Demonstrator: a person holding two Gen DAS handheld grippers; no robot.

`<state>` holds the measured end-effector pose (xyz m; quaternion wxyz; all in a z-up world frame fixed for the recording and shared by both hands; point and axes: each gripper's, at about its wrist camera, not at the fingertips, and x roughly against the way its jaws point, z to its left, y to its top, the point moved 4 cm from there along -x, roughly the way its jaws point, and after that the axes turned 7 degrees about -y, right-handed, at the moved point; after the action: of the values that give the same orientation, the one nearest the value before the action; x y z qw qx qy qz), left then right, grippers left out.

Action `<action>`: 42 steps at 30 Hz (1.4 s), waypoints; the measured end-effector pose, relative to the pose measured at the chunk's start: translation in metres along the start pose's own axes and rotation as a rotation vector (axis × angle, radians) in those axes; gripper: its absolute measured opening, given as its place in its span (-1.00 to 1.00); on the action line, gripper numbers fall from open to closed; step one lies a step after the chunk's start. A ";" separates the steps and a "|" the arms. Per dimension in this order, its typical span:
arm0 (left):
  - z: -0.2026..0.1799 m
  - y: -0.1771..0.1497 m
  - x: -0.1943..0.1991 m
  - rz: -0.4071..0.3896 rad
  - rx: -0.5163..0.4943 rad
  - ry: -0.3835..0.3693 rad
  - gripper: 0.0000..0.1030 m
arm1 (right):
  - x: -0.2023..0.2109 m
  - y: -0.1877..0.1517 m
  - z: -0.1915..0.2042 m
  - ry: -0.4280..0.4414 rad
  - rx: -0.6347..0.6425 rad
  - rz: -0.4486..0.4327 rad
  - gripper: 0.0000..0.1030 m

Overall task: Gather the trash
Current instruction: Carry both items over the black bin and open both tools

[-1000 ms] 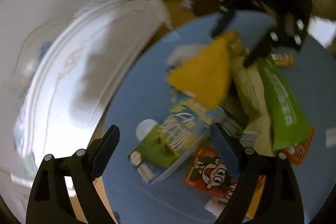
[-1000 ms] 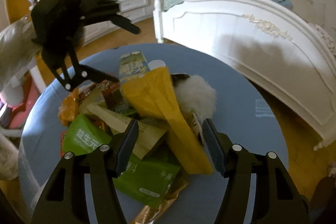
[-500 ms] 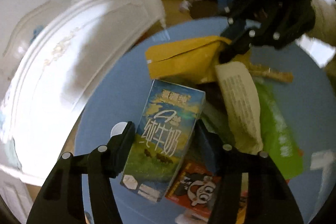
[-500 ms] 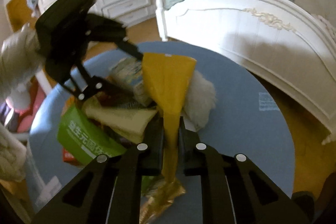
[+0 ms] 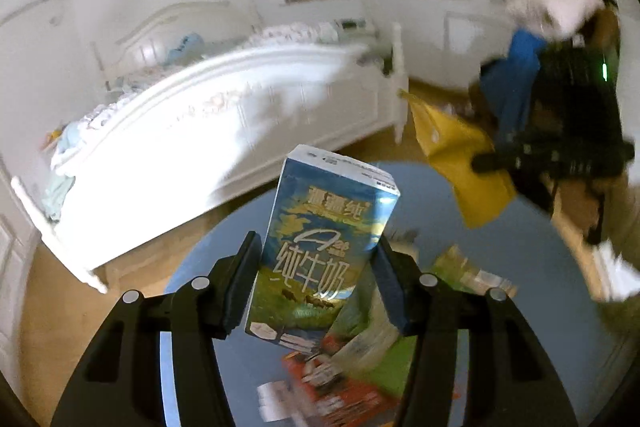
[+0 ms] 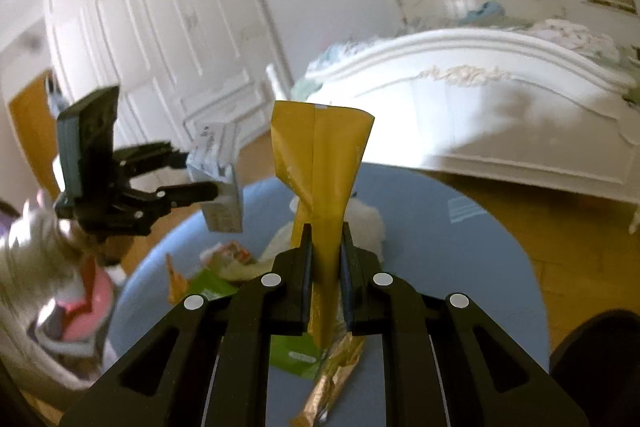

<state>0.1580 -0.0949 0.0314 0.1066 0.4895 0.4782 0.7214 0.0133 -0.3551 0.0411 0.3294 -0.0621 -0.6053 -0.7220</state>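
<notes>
A: Take the round blue table [image 5: 500, 251] as the landmark. What is furthest to its left?

B: In the left wrist view, the white bed [image 5: 224, 131] stands beyond the table's far left edge, on the wooden floor. Over the table's near side the left gripper [image 5: 316, 275] holds a milk carton [image 5: 320, 247], blue and green with white lettering, lifted above the tabletop and tilted. Its jaws are closing, and both pads already press the carton's sides.

A: And below the carton?

B: A loose pile of wrappers still lies on the table: a green packet [image 5: 384, 359], an orange-red one [image 5: 344, 391], and something pale and blurred that I cannot make out.

A: Further right?

B: Above the table's far right edge the right gripper [image 5: 486, 161] grips a yellow bag [image 5: 460, 163], raised off the surface, with a blue garment behind it.

A: What does the right wrist view show?

B: To the table's left, the left gripper [image 6: 200, 175] carries the carton [image 6: 218, 183] in the air. Over the table's middle the right gripper [image 6: 326, 259] is pressed together on the yellow bag [image 6: 320, 163], which stands upright and flares out above the fingers. On the table lie the green packet [image 6: 292, 351], a crumpled gold wrapper [image 6: 332, 383] and a white fluffy object [image 6: 368, 227]. The bed [image 6: 500, 115] lies beyond the table's right side.
</notes>
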 end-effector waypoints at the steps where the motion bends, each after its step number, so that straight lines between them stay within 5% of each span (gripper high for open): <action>1: -0.004 0.004 0.004 -0.017 0.015 -0.005 0.05 | 0.010 -0.001 -0.005 -0.006 -0.015 -0.018 -0.75; 9: -0.102 0.052 -0.014 -0.074 0.014 -0.165 0.04 | 0.085 -0.025 -0.090 -0.127 -0.256 -0.133 -0.75; 19: -0.229 0.075 -0.128 -0.005 0.046 -0.445 0.03 | 0.135 -0.100 -0.210 -0.312 -0.549 -0.111 -0.75; 27: -0.270 0.068 -0.202 0.092 0.092 -0.500 0.03 | 0.136 -0.157 -0.252 -0.367 -0.678 -0.061 -0.75; 38: -0.292 0.068 -0.237 0.155 0.067 -0.512 0.04 | 0.129 -0.190 -0.274 -0.392 -0.749 -0.026 -0.75; 41: -0.293 0.069 -0.242 0.170 0.067 -0.487 0.09 | 0.130 -0.194 -0.278 -0.394 -0.768 -0.018 -0.67; 42: -0.293 0.069 -0.243 0.173 0.064 -0.478 0.29 | 0.129 -0.194 -0.281 -0.394 -0.774 -0.015 -0.58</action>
<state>0.0642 -0.4532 -0.0793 0.1388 0.6883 0.4182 0.5763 -0.1070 -0.6538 -0.1299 0.1547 -0.3133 -0.3415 -0.8725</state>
